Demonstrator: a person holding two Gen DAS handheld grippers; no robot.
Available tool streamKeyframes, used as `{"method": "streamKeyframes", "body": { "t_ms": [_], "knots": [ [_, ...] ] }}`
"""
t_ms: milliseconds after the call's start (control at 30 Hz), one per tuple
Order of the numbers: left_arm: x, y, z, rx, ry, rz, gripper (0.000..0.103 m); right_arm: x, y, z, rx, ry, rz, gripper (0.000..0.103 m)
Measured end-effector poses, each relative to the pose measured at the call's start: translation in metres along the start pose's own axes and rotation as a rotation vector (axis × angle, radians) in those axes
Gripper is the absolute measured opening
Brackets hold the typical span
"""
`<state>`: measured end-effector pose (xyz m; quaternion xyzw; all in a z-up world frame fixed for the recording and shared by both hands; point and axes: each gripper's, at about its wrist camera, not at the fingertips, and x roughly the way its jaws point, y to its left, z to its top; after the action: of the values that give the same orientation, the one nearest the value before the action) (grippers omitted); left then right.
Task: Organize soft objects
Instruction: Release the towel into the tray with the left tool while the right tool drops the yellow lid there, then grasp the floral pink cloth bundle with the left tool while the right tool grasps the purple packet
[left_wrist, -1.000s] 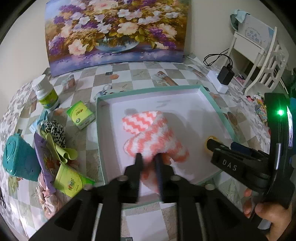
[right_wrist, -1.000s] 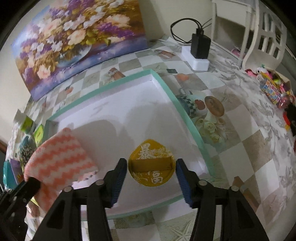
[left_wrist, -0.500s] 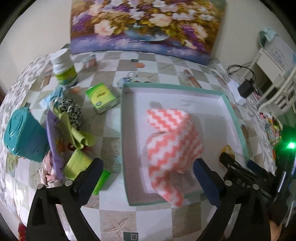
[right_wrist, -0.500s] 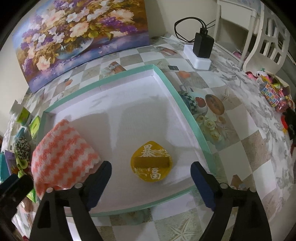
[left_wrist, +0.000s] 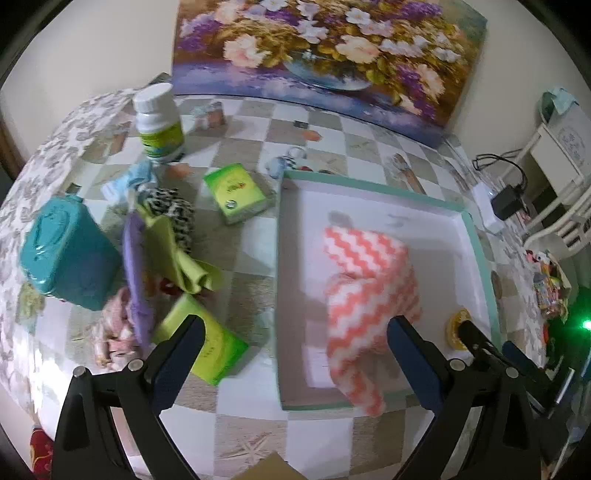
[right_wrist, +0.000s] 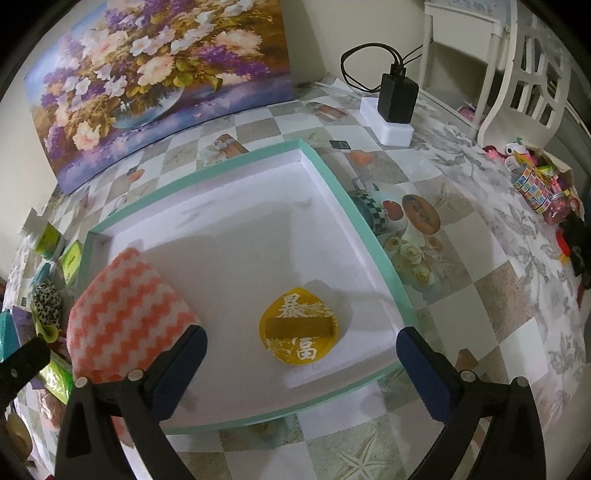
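Now the left gripper (left_wrist: 295, 354) stands wide, no longer pinching the coral zigzag cloth (left_wrist: 364, 291), which lies released in the teal-rimmed tray (right_wrist: 332, 177). Meanwhile the right gripper (right_wrist: 301, 363), narrower before, is opening wide around the untouched yellow pouch (right_wrist: 299, 330).

- The tray (right_wrist: 334, 184) has bare white floor across its upper and middle part in the right wrist view.
- The zigzag cloth (right_wrist: 125, 321) fills the tray's lower left; the yellow pouch (right_wrist: 299, 328) sits lower centre, a clear strip between them.
- In the left wrist view, clutter crowds the left of the frame: teal tin (left_wrist: 62, 254), bottle (left_wrist: 159, 122), green box (left_wrist: 238, 192), cloth pile (left_wrist: 166, 243).
- Bare checked cloth lies along the bottom centre.
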<state>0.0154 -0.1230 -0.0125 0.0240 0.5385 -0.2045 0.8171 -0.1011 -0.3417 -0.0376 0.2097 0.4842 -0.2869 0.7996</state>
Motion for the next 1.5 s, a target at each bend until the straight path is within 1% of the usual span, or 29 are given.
{"method": "streamKeyframes", "body": {
  "t_ms": [133, 233, 333, 400, 467, 600, 733, 933, 1033, 1133, 1167, 1200, 1333, 1400, 1467, 1500],
  "knots": [
    [-0.012, 0.014, 0.004, -0.048, -0.025, 0.011, 0.099, -0.014, 0.003, 0.001, -0.002, -0.04, 0.022, 0.103],
    [-0.027, 0.037, 0.007, -0.105, -0.057, 0.027, 0.099, -0.025, 0.008, 0.001, -0.006, -0.066, 0.048, 0.103],
    [-0.036, 0.066, 0.008, -0.183, -0.072, 0.035, 0.099, -0.037, 0.016, 0.001, -0.022, -0.091, 0.075, 0.103],
    [-0.041, 0.085, 0.006, -0.239, -0.08, 0.044, 0.103, -0.046, 0.024, 0.001, -0.041, -0.112, 0.091, 0.103],
    [-0.047, 0.102, 0.005, -0.284, -0.097, 0.062, 0.103, -0.054, 0.033, 0.0, -0.057, -0.126, 0.112, 0.103],
    [-0.061, 0.136, -0.002, -0.354, -0.149, 0.124, 0.103, -0.068, 0.049, -0.002, -0.074, -0.133, 0.16, 0.103],
    [-0.067, 0.161, -0.008, -0.417, -0.171, 0.162, 0.103, -0.084, 0.071, -0.004, -0.107, -0.142, 0.21, 0.103],
    [-0.06, 0.185, -0.018, -0.472, -0.135, 0.199, 0.103, -0.104, 0.125, -0.012, -0.213, -0.141, 0.317, 0.103],
    [-0.054, 0.194, -0.022, -0.489, -0.106, 0.21, 0.103, -0.106, 0.153, -0.018, -0.277, -0.126, 0.347, 0.102],
    [-0.044, 0.201, -0.029, -0.543, -0.065, 0.151, 0.103, -0.099, 0.178, -0.024, -0.32, -0.081, 0.369, 0.093],
    [-0.037, 0.206, -0.032, -0.572, -0.034, 0.126, 0.103, -0.094, 0.186, -0.027, -0.335, -0.059, 0.376, 0.09],
    [-0.033, 0.208, -0.034, -0.584, -0.017, 0.121, 0.103, -0.09, 0.192, -0.029, -0.348, -0.039, 0.38, 0.088],
    [-0.025, 0.205, -0.035, -0.569, 0.007, 0.14, 0.103, -0.071, 0.216, -0.038, -0.395, 0.032, 0.388, 0.079],
    [-0.018, 0.203, -0.033, -0.565, 0.038, 0.093, 0.103, -0.061, 0.226, -0.042, -0.407, 0.065, 0.4, 0.074],
    [-0.012, 0.203, -0.033, -0.564, 0.067, 0.07, 0.103, -0.053, 0.233, -0.044, -0.414, 0.087, 0.409, 0.068],
    [-0.008, 0.202, -0.032, -0.558, 0.085, 0.069, 0.103, -0.05, 0.237, -0.044, -0.42, 0.095, 0.411, 0.067]
  ]
}}
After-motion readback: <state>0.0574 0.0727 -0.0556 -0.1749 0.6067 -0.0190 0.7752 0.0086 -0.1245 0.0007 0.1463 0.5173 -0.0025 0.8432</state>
